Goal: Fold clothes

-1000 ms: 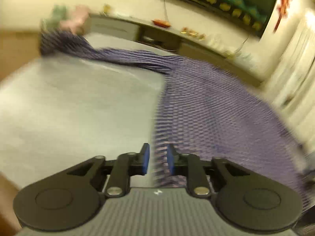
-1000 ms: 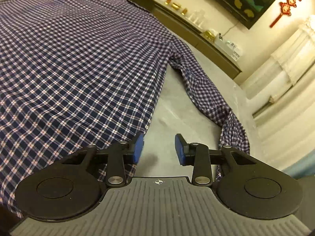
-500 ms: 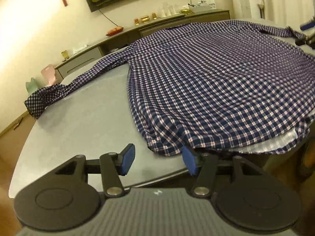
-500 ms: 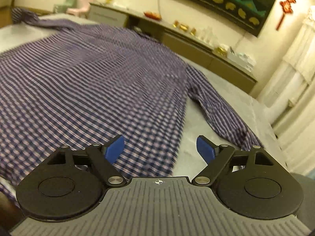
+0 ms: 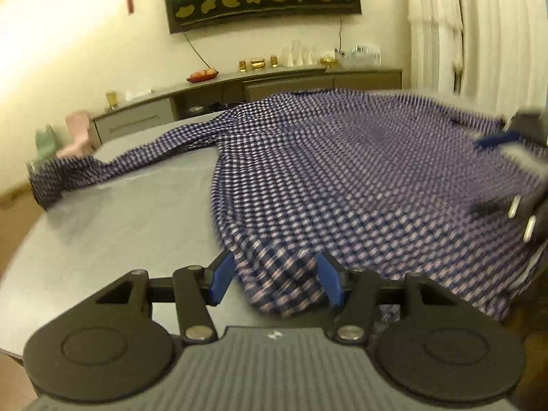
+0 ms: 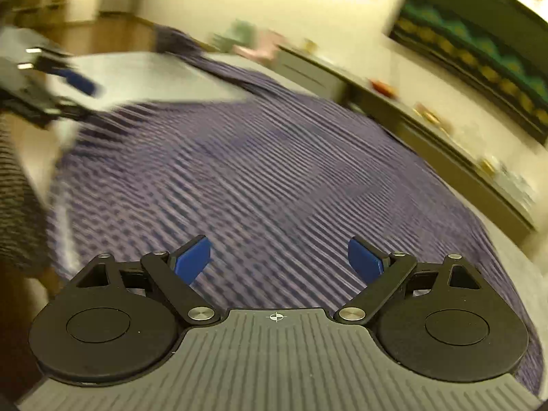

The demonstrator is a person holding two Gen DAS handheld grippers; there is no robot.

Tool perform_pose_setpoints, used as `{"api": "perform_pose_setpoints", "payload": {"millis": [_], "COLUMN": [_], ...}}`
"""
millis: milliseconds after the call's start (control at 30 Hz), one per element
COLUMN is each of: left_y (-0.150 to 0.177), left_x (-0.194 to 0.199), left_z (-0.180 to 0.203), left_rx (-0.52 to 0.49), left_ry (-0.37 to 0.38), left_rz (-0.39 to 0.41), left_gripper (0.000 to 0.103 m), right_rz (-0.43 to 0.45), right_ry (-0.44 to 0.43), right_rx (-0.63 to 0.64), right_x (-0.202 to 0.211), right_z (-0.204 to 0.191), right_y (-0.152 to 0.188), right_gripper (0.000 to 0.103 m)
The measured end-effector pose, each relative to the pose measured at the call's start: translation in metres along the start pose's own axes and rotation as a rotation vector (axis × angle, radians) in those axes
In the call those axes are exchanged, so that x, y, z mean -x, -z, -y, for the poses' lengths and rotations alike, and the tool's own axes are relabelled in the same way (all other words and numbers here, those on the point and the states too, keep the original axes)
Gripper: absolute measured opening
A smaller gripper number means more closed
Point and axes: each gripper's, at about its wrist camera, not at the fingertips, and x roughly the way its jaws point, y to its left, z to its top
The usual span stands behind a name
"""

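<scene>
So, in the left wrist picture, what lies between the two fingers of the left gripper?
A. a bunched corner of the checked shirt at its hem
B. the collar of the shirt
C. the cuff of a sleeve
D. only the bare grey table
A: the left gripper stands open, its blue pads on either side of a bunched hem corner of the checked shirt, not yet pinched, near the table edge.
</scene>
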Motion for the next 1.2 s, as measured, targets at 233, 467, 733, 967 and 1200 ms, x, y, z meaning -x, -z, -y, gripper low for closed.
{"api": "perform_pose_setpoints", "payload": {"millis": [233, 467, 733, 967, 1200], "left_y": [-0.005, -0.001, 0.006, 0.004, 0.000], "left_x": [-0.005, 0.014, 0.031, 0.018, -0.002], "left_z": [-0.021, -0.044, -0.047, -0.001, 0.016], "left_rx": [0.183, 0.244, 0.187, -0.040, -0.134], "left_ry": [0.088, 0.018, -0.027, 0.051, -0.086], "left_rz": [0.002, 0.032, 0.023, 0.009, 0.006], "left_gripper": [0.057, 0.058, 0.063, 0.072, 0.019], "right_rz": [0.124, 0.046, -0.032, -0.080, -0.072], "right_ry": [-0.199, -0.222, -0.437, -0.564, -0.586], "right_rx": [0.179, 0.171, -0.337, -0.681, -0.740], "right_x": [-0.027, -0.067, -0.095, -0.116, -0.122], "right_z": [-0.091, -0.109, -0.029, 0.012, 0.013], "right_y": [-0.040, -0.055, -0.053, -0.031, -0.030], "right_gripper": [0.089, 0.064, 0.026, 0.027, 0.029]}}
